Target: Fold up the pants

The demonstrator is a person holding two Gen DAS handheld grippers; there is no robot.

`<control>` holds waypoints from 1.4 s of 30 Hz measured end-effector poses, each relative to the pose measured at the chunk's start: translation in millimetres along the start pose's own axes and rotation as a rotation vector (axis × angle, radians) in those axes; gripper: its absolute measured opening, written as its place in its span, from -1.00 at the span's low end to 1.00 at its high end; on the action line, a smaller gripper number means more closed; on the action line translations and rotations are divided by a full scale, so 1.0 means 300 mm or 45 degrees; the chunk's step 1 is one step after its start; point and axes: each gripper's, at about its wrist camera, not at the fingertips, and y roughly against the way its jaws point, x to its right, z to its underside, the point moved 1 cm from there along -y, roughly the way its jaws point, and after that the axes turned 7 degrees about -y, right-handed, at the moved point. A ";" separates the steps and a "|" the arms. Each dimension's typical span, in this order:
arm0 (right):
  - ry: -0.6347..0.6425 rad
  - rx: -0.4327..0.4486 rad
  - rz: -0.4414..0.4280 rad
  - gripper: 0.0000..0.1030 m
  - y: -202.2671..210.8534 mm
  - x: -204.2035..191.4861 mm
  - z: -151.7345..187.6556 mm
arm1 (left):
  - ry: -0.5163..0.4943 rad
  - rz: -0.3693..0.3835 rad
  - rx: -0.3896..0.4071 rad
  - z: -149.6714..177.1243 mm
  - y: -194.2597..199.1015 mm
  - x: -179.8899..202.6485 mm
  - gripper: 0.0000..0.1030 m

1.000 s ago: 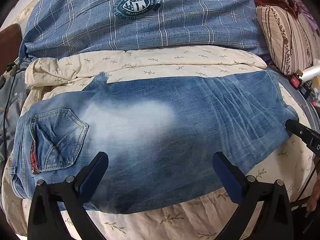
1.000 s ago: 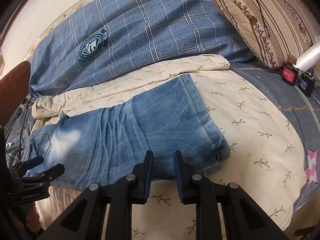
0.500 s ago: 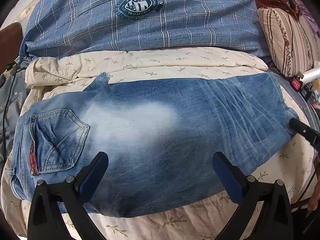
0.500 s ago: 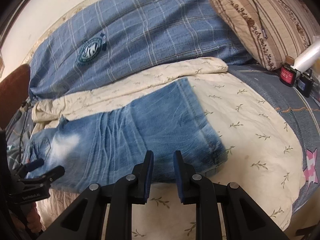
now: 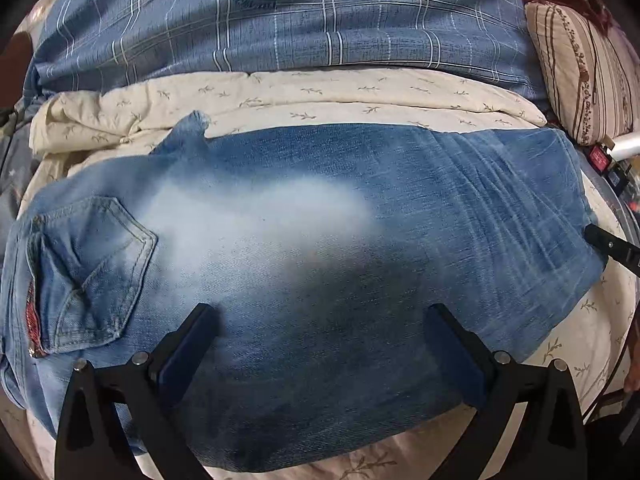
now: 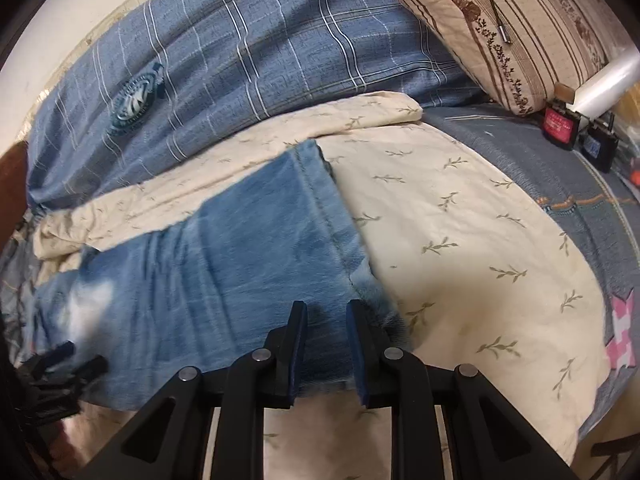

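Note:
Faded blue jeans (image 5: 304, 248) lie folded lengthwise across the cream sheet (image 5: 360, 96), waist and back pocket (image 5: 92, 268) at the left, leg hems at the right. My left gripper (image 5: 320, 344) is wide open, low over the near edge of the thigh. My right gripper (image 6: 326, 340) hovers with a narrow gap over the near corner of the hem (image 6: 332, 224), nothing between its pads; its tip shows in the left wrist view (image 5: 608, 244). The jeans also show in the right wrist view (image 6: 224, 276).
A blue plaid duvet (image 5: 320, 20) lies behind the jeans. A striped pillow (image 6: 520, 28) is at the back right. A red box (image 6: 560, 124), a dark bottle (image 6: 600, 146) and a white roll (image 6: 604, 80) stand at the right. A grey quilt (image 6: 592, 200) lies under the sheet.
Both grippers have moved forward over the jeans. The right gripper now reaches the hem corner. The jeans have not moved.

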 end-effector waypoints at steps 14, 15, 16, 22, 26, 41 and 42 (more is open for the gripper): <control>-0.072 0.031 -0.101 -0.55 0.048 0.052 0.000 | -0.005 0.001 0.029 0.010 0.023 0.005 1.00; -0.062 0.078 -0.086 -0.55 0.073 0.040 -0.002 | 0.000 0.010 0.046 0.010 0.033 0.002 1.00; -0.052 0.111 -0.070 -0.55 0.088 0.031 -0.002 | 0.004 0.015 0.074 0.008 0.050 0.002 1.00; 0.002 0.178 -0.037 -0.55 0.068 -0.039 -0.071 | -0.046 -0.028 0.213 -0.008 0.097 0.025 1.00; 0.039 0.175 0.020 -0.55 -0.008 -0.110 -0.151 | -0.040 -0.021 0.145 -0.009 0.051 0.025 1.00; 0.242 0.059 0.221 -0.47 -0.258 -0.217 -0.204 | 0.006 -0.015 0.091 -0.001 -0.020 0.021 1.00; 0.248 0.060 0.220 -0.47 -0.258 -0.218 -0.204 | 0.007 -0.014 0.095 0.002 -0.020 0.020 1.00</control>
